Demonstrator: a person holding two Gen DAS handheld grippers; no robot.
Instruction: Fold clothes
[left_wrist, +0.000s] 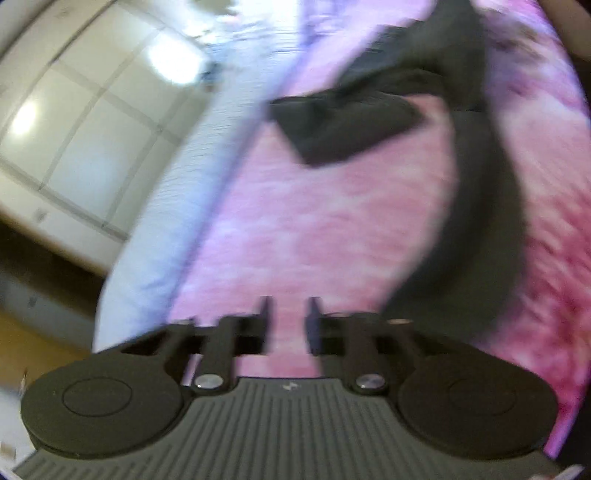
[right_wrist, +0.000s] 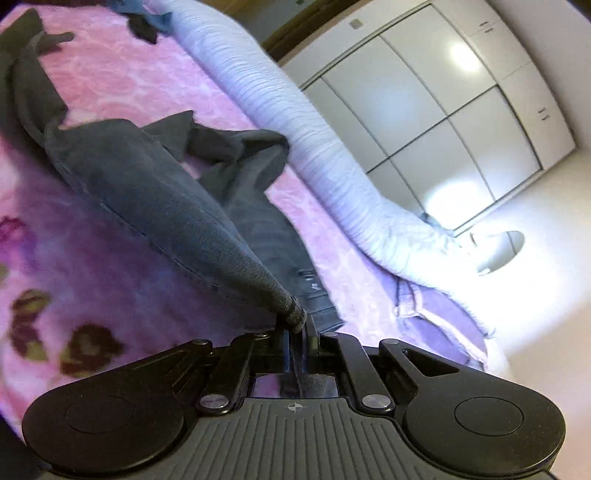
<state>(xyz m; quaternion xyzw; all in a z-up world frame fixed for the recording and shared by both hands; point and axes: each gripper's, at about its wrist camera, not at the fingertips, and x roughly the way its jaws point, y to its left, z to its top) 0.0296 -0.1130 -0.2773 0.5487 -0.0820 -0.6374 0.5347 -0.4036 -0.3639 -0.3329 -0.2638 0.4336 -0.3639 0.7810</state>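
The right gripper (right_wrist: 297, 325) fingers clamp the dark garment (right_wrist: 155, 192), which stretches toward upper left; the left gripper (left_wrist: 288, 314) fingers stand apart, empty.

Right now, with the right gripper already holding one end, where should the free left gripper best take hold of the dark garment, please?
Probably the free pointed corner of the dark garment, approached from the left gripper side: it lies flat on the pink blanket, its edges exposed.
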